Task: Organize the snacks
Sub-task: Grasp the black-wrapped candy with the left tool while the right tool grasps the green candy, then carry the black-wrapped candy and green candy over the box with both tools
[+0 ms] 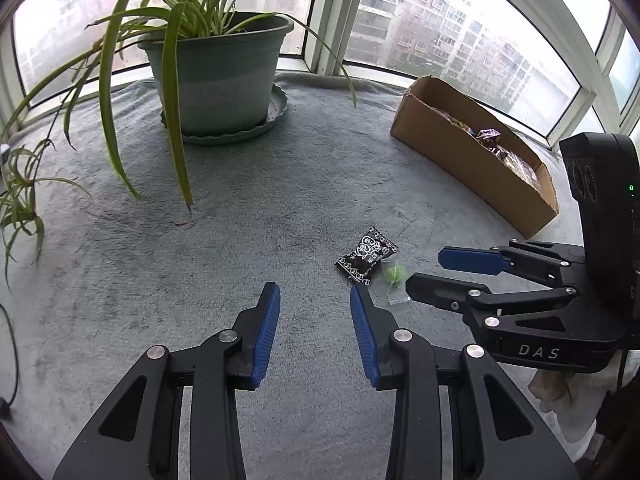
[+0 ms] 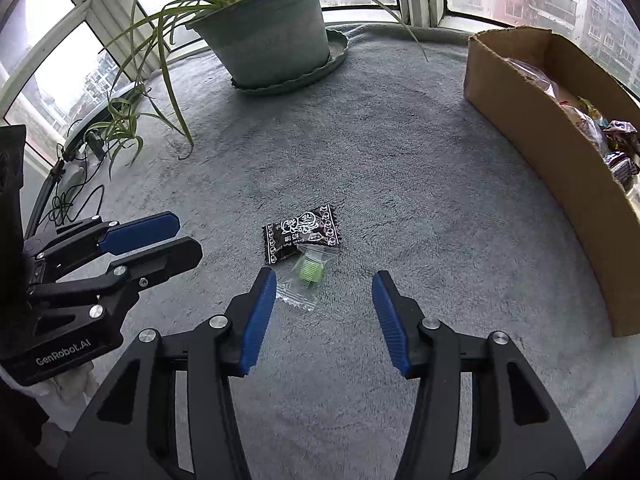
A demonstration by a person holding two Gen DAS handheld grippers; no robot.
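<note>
Two small snacks lie touching on the grey fleece cloth. One is a black packet with white print (image 1: pixel 366 256) (image 2: pixel 302 234). The other is a clear packet holding a green sweet (image 1: pixel 394 276) (image 2: pixel 306 276). My right gripper (image 2: pixel 324 278) (image 1: pixel 426 270) is open just above the cloth; the clear packet lies by its left fingertip, and the pads do not touch it. My left gripper (image 1: pixel 314 292) (image 2: pixel 188 236) stands open and holds nothing, with the black packet just beyond its right fingertip.
An open cardboard box (image 1: pixel 472 164) (image 2: pixel 540 140) with several wrapped snacks inside stands to the right. A green pot (image 1: pixel 218 76) (image 2: pixel 264 28) with a long-leaved plant stands at the back by the windows. Black cables (image 2: pixel 68 200) lie at the left edge.
</note>
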